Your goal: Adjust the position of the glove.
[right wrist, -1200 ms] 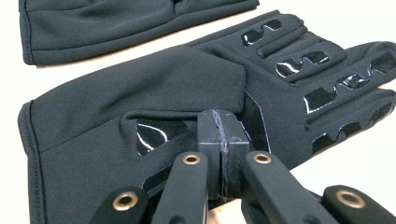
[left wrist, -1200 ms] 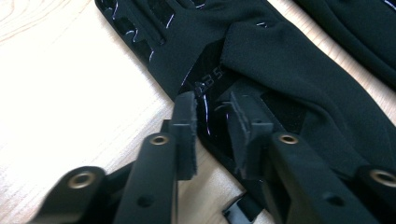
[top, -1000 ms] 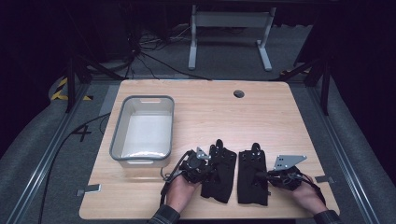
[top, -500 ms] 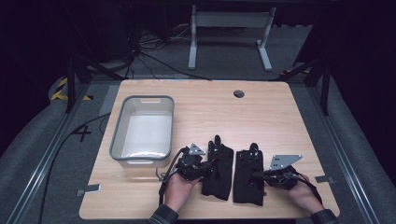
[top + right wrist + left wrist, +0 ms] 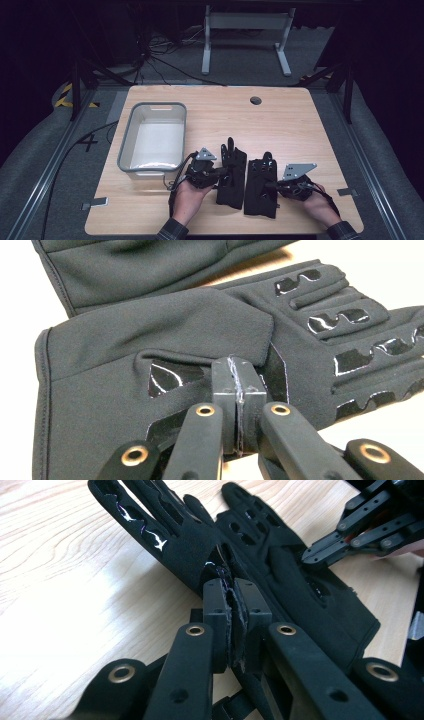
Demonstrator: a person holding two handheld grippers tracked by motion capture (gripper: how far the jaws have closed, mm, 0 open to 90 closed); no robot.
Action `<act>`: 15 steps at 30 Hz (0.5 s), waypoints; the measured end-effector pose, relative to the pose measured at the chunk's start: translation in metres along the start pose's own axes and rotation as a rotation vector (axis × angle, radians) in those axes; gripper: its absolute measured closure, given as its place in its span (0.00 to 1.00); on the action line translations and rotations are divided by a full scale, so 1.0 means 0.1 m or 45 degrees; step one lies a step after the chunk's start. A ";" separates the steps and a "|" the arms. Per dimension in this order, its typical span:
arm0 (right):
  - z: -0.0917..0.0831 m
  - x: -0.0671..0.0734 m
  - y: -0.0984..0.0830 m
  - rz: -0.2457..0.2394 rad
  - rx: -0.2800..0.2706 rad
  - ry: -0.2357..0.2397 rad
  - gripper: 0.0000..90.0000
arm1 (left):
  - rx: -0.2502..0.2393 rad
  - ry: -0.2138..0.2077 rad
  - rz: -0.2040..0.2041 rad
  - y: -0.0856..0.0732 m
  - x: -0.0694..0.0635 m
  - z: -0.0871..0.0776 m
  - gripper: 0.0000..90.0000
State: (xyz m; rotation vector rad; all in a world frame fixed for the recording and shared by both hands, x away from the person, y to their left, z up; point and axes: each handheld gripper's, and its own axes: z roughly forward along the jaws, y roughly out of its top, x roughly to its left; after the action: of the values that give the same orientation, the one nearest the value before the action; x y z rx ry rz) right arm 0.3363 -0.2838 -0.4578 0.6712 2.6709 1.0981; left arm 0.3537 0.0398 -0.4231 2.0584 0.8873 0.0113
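Left glove (image 5: 232, 172) edge lifted, left gripper (image 5: 218, 172) clamped; right gripper (image 5: 274, 186) together on matte right glove (image 5: 261, 187).

Matt black cloth gloves (image 5: 246, 177) with glossy patches, on smooth pale wood table (image 5: 280, 125).

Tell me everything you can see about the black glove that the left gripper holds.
The left glove is black, of soft matte fabric, with glossy grip patches on its fingers. It lies near the front edge of the wooden table, fingers pointing away from the person, beside the second glove. The left gripper is shut on a fold at its edge and lifts that side slightly. Whether the two gloves touch is unclear.
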 end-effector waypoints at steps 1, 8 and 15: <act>0.01 0.00 0.01 0.002 -0.001 0.002 1.00 | 0.006 -0.006 0.001 0.00 0.00 0.01 0.95; 0.05 0.00 0.05 -0.006 -0.001 0.004 1.00 | -0.016 -0.061 0.007 0.08 -0.06 0.02 0.95; 0.08 0.00 0.07 -0.009 -0.006 0.005 1.00 | -0.032 -0.116 0.017 0.16 -0.12 0.07 0.94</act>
State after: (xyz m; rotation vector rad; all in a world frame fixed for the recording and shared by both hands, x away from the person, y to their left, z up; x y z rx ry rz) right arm 0.3411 -0.2738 -0.4583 0.6591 2.6712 1.1050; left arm 0.3567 0.0218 -0.4125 2.0248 0.8134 -0.0634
